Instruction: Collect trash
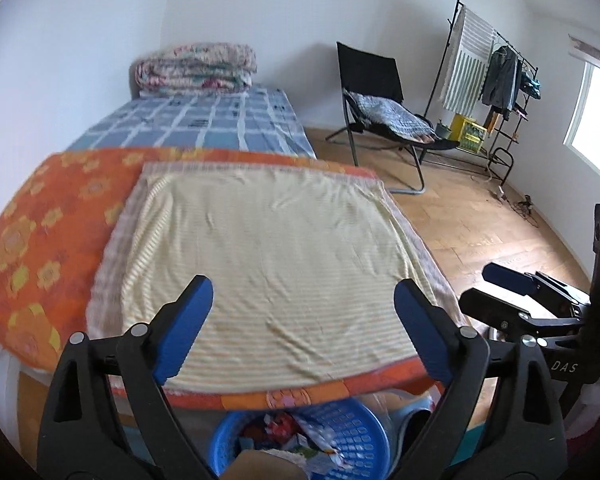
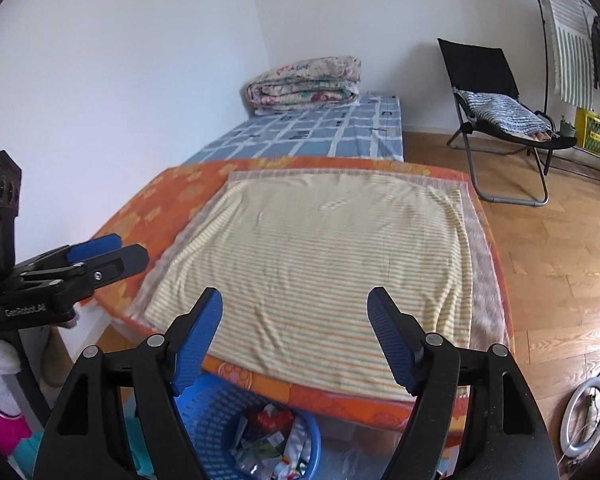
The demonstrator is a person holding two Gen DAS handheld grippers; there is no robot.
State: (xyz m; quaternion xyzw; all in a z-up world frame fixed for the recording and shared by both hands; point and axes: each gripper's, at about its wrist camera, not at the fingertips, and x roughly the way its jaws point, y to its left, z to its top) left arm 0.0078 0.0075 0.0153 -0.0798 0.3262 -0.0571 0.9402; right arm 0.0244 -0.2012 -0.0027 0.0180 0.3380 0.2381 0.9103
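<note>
Left gripper (image 1: pixel 304 320): jaws spread really wide, nothing between the blue pads, just hanging in the air over the near edge of the table.
Right gripper (image 2: pixel 295 334): also open, a bit less wide than the left, empty too, same spot above the near edge.
Each other: the two sit side by side, each one pokes into the other's view from the side.
Striped towel (image 1: pixel 276 256): pale yellow, lying flat on top of the orange cloth (image 1: pixel 40 224), right ahead of both grippers, bare on top.
Blue basket (image 2: pixel 220 408): plastic laundry-style one, on the floor just under the near table edge, below the grippers.
Trash (image 2: pixel 268 436): crumpled wrappers and packets piled inside the basket, can't really make out individual pieces.
Bed (image 1: pixel 204 120): behind the table, blue checked sheet, folded quilt (image 1: pixel 196 66) at the far end by the wall.
Chair (image 1: pixel 384 108): black folding lounger on the wood floor, striped cushion on it.
Clothes rack (image 1: pixel 496 68): far right, striped cloth and dark clothes hanging.
</note>
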